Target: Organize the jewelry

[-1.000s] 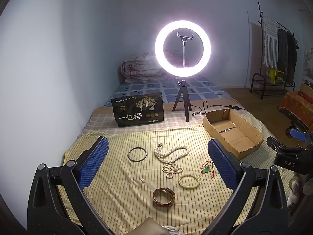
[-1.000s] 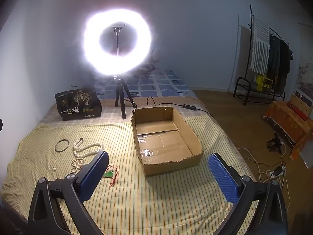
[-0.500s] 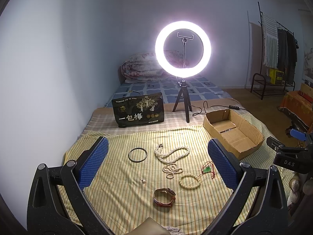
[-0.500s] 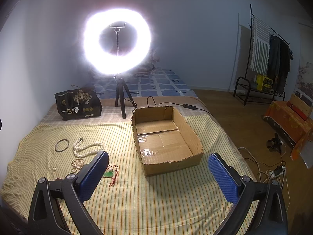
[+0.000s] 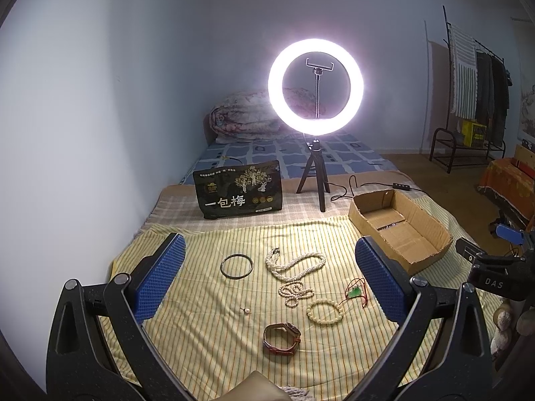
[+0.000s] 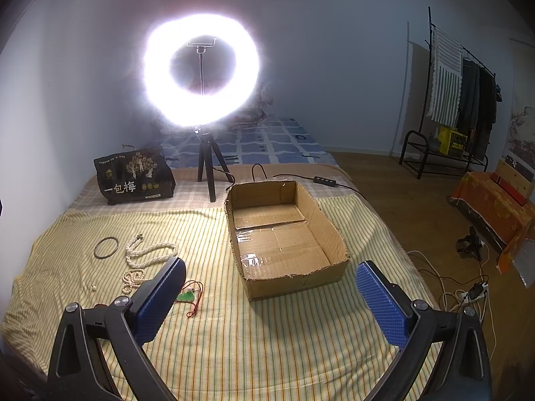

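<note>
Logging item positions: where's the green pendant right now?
On the striped cloth, in both wrist views: the green pendant on its red cord lies right of the bead bracelet, left of the cardboard box.

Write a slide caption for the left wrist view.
Open left gripper above jewelry on striped cloth: bangle, pearl necklace, watch; empty cardboard box right.

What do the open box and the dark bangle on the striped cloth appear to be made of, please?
The box looks like plain brown corrugated cardboard: ragged cut edges, shiny clear tape across its floor. The bangle is a thin, dark, smooth ring with a slight sheen, possibly metal or stone; the pictures leave that open.
</note>
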Demonstrator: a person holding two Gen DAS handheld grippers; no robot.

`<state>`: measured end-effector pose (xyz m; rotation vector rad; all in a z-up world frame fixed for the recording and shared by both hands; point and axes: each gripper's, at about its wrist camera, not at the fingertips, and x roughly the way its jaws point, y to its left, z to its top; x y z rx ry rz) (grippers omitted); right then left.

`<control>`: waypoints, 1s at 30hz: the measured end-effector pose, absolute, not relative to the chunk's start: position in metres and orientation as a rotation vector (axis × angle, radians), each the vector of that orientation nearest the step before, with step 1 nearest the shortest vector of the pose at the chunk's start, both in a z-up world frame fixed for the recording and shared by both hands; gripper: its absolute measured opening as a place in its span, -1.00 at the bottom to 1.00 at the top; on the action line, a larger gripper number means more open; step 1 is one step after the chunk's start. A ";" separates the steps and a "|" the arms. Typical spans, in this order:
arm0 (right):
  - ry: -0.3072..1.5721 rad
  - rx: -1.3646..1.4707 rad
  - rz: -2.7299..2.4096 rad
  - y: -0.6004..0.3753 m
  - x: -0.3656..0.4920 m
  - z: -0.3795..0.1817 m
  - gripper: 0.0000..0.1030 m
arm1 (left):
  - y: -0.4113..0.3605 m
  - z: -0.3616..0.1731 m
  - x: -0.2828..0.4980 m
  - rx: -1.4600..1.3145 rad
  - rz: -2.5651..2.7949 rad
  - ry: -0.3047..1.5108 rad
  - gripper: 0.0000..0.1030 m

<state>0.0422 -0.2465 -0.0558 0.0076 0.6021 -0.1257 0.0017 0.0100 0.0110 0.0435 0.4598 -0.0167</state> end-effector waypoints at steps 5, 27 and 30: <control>0.607 0.008 -0.123 -0.245 0.043 -0.057 0.99 | 0.010 0.010 0.001 0.046 -0.018 0.461 1.00; 0.620 0.006 -0.115 -0.241 0.045 -0.060 0.99 | 0.010 0.009 0.000 0.046 -0.018 0.460 1.00; 0.622 0.005 -0.114 -0.241 0.045 -0.060 0.99 | 0.012 0.011 0.001 0.045 -0.017 0.462 1.00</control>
